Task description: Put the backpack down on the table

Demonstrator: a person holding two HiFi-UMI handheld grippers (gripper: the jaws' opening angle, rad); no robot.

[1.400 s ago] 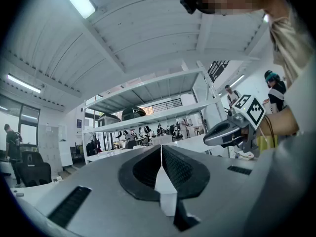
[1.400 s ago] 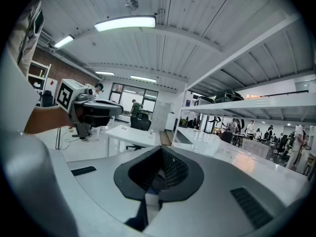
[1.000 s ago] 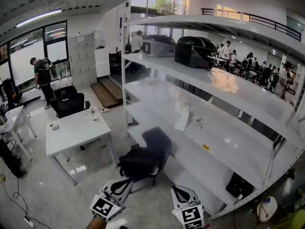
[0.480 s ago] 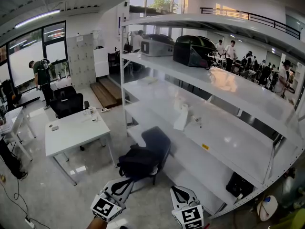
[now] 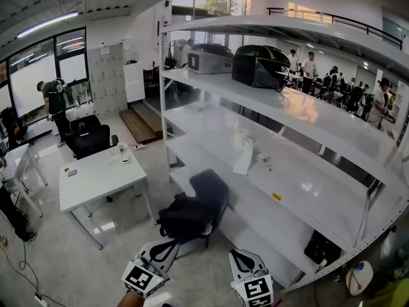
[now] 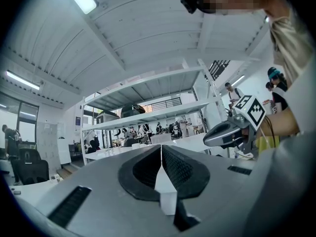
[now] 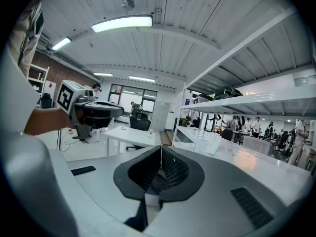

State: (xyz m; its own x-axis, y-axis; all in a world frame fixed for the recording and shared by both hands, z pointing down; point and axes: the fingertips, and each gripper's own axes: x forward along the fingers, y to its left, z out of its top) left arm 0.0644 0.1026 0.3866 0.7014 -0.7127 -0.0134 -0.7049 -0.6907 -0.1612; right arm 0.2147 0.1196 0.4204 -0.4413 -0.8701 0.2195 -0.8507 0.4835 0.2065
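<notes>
A black backpack (image 5: 185, 217) rests on the seat of a dark blue chair (image 5: 211, 189) beside the shelf rack. The white table (image 5: 99, 178) stands to its left, farther off, and shows again in the right gripper view (image 7: 129, 134). My left gripper (image 5: 170, 244) is low in the head view, just short of the backpack, with its jaws shut and nothing between them (image 6: 161, 148). My right gripper (image 5: 234, 254) is beside it, also shut and empty (image 7: 161, 148). The backpack is hidden in both gripper views.
A tall white shelf rack (image 5: 287, 171) fills the right side, with black cases (image 5: 259, 66) on its top level and a dark bag (image 5: 319, 249) at the bottom. Black office chairs (image 5: 92, 139) stand behind the table. A person (image 5: 54, 104) stands at the far left.
</notes>
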